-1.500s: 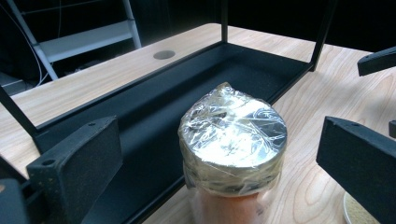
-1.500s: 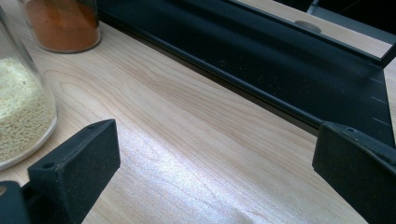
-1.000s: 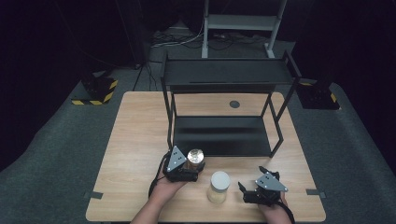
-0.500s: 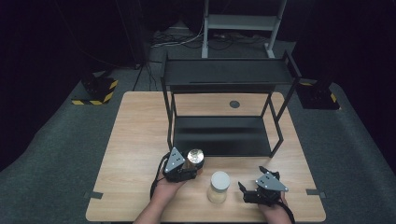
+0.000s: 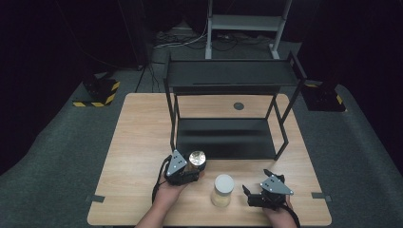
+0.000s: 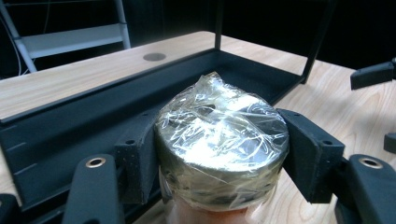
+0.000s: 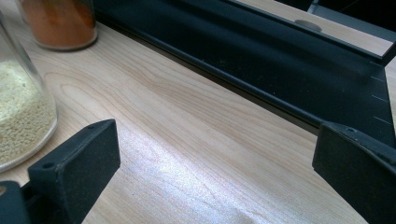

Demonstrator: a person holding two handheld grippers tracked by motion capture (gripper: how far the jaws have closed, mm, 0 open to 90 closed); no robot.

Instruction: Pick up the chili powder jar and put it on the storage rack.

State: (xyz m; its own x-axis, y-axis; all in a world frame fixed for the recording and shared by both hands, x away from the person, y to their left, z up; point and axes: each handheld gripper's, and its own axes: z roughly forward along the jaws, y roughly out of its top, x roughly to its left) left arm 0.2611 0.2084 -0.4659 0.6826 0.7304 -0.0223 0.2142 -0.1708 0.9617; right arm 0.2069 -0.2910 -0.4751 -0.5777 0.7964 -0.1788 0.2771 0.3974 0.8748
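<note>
Since a second ago the left gripper (image 5: 186, 167) has just been closing its fingers (image 6: 135, 158), and they now press on both sides of the spice jar (image 6: 219, 149) at its foil-and-film-wrapped lid; neither hand has shifted, and the jar sits at the same spot on the table (image 5: 138, 142).

Nearest, at the table's front edge, the high view shows both hands: the left one around that jar, the right gripper (image 5: 259, 194) well apart to the right, with the white-lidded jar (image 5: 222, 189) standing between them. The left gripper view gives what the high view cannot: crinkled film over the metal cap and the pads tight against it, orange powder just visible below. The right gripper view shows its own fingers (image 7: 74, 163) wide apart with only bare wood between them, the pale-grain jar (image 7: 21, 112) just beside the left one, and the orange jar's base (image 7: 60, 23) farther off.

Beyond the jars stands the black shelf rack (image 5: 228, 137), its lower tray resting on the table.
</note>
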